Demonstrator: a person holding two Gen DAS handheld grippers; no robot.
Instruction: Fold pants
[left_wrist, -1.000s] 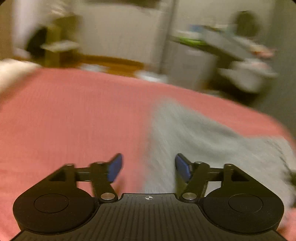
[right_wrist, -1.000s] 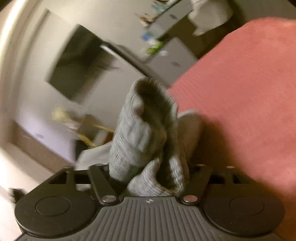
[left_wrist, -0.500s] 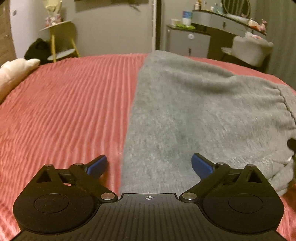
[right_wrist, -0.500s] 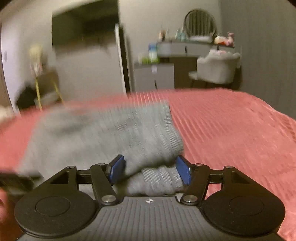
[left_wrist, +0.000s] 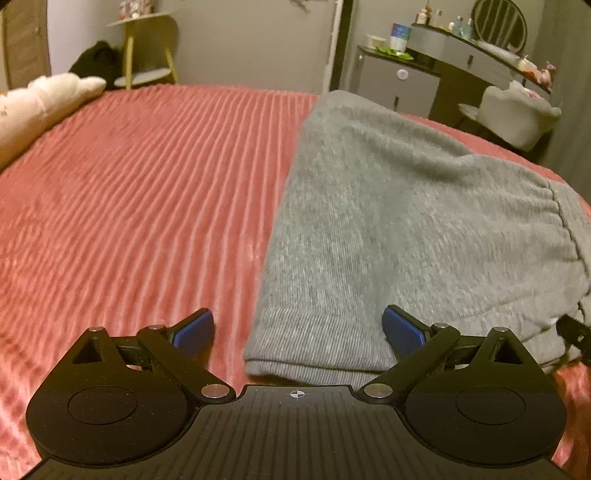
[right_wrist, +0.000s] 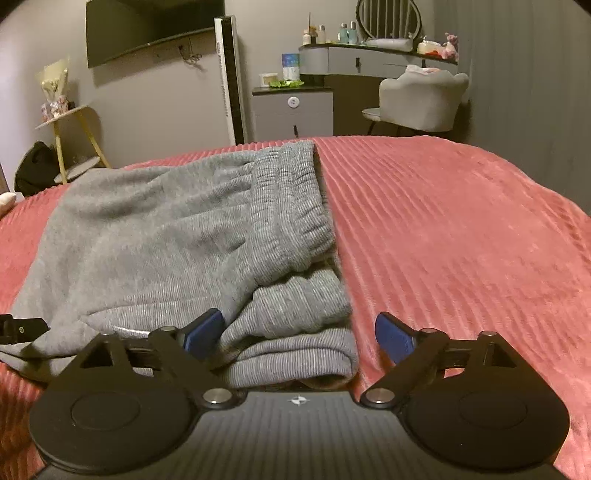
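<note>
Pants (right_wrist: 159, 236) – grey matt knit cloth; bedspread (left_wrist: 129, 192) – pink ribbed plush.

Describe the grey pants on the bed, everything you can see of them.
The grey pants look like soft knit sweatpants, folded into a compact stack lying flat on the pink ribbed bedspread. The gathered elastic waistband lies on top, ribbed cuffs stacked at the near edge. Both the left gripper and right gripper stand open at that edge, gripping nothing.
</note>
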